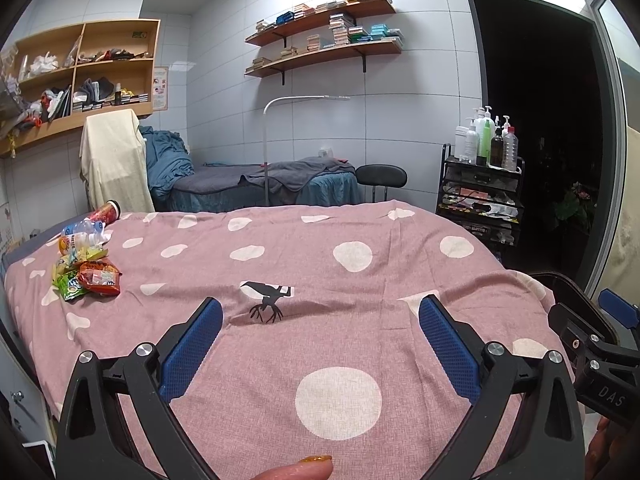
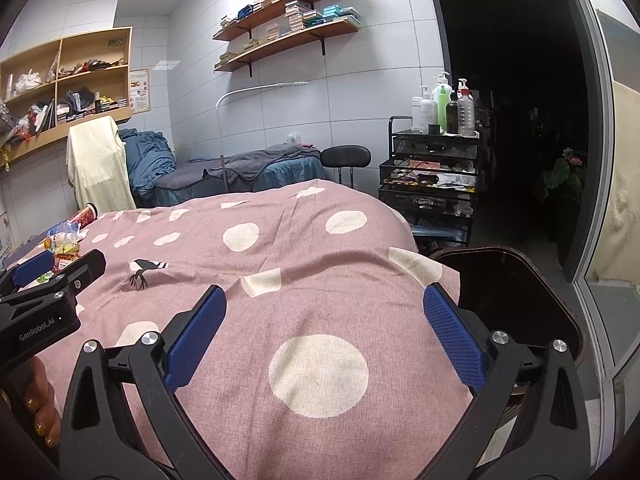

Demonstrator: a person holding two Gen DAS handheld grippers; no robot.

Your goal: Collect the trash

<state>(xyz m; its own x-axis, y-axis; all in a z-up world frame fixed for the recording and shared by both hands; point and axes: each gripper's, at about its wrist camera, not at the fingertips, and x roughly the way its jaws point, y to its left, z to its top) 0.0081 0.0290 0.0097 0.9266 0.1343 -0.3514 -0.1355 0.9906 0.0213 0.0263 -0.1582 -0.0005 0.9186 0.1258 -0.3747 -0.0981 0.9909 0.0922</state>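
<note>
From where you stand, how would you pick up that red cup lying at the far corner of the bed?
I'd take the red cup across the middle of its body, coming from above with the left tongs, which are open and nearer that side. It lies tipped on its side on the pink bedspread, so its round wall is exposed, while the bottles crowd its near side.

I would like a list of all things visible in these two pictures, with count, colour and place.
bedspread: one, pink with cream dots, foreground
trash pile: one heap, mixed colours, bedspread's far left
bin: one, dark, right of the bed
cart: one, black, beside the doorway
bottles: several, white, green, clear, on the cart
stool: one, black, behind the bed
wall shelves: three, wooden, back wall
cubby shelf: one, wooden, left wall
left gripper: open, empty
right gripper: open, empty
</note>
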